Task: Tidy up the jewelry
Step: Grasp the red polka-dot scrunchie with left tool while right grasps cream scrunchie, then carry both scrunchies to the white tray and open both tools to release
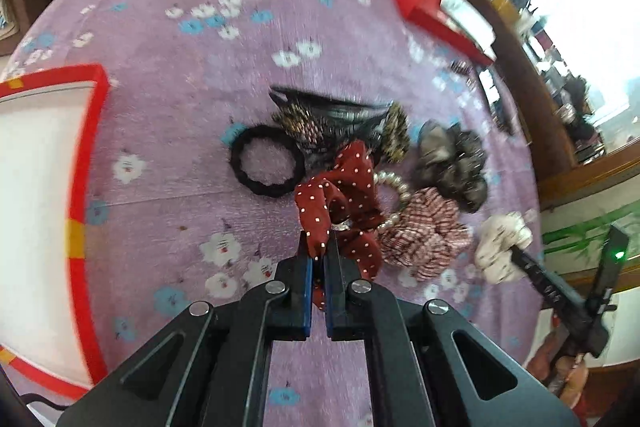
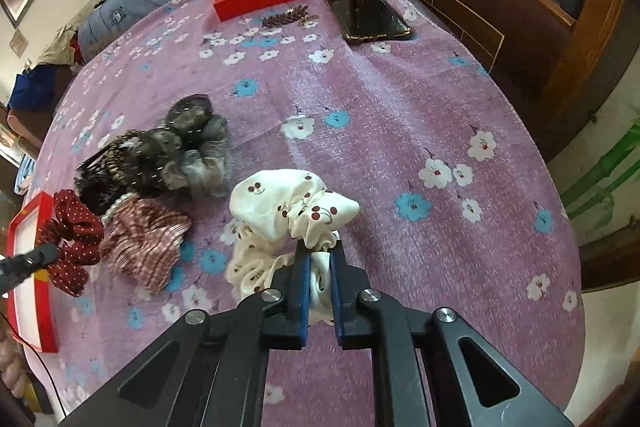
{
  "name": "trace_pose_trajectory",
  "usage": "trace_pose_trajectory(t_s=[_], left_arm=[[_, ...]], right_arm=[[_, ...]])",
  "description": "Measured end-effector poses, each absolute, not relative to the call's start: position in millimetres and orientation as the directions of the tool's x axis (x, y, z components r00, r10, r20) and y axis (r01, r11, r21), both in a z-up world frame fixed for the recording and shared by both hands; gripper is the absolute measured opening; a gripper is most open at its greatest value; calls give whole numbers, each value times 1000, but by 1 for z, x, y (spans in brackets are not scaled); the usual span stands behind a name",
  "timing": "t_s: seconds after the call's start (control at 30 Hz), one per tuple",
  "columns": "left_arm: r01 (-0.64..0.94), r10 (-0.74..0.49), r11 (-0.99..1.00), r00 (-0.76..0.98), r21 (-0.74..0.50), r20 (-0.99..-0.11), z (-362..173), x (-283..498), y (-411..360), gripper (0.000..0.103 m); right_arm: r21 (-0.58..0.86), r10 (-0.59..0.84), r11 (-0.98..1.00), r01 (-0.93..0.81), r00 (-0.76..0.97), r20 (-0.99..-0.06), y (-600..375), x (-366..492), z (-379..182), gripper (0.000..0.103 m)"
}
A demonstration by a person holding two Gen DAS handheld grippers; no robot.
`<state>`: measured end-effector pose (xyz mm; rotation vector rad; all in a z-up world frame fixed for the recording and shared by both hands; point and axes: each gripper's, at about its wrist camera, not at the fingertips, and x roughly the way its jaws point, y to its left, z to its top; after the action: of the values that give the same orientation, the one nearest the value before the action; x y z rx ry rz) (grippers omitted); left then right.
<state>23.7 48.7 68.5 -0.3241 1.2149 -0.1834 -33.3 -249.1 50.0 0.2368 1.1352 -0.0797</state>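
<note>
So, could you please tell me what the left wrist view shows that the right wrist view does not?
Only the left wrist view shows the black hair tie lying apart on the cloth, and the left gripper shut on the red dotted scrunchie.

Only the right wrist view shows the phone and the right gripper closed on the white cherry scrunchie.

Both show the striped scrunchie, grey scrunchie, pearl bracelet, red tray and purple floral cloth.

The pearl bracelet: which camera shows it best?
The left wrist view: the pearl bracelet shows as a beaded loop between the scrunchies. The right wrist view shows only a few pearls peeking out under the pile.
</note>
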Motion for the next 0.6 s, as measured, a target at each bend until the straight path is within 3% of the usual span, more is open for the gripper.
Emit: trace_pose_trajectory(t_s=[0.23,0.4,0.6], left_arm=[[-72,-304,927,426,-367,-852,109,5,102,4],[-148,-168,952,478,-267,-862,120,-6,164,4],[-250,-82,940,489,-230,-869,113,-11,240,4]], right_arm=[[177,101,976,128,455,-885,-215,-44,82,9],[203,175,979,11,464,-868,-158,-39,102,9],[244,293,955,-166,422,-858,-64,-25,112,10]])
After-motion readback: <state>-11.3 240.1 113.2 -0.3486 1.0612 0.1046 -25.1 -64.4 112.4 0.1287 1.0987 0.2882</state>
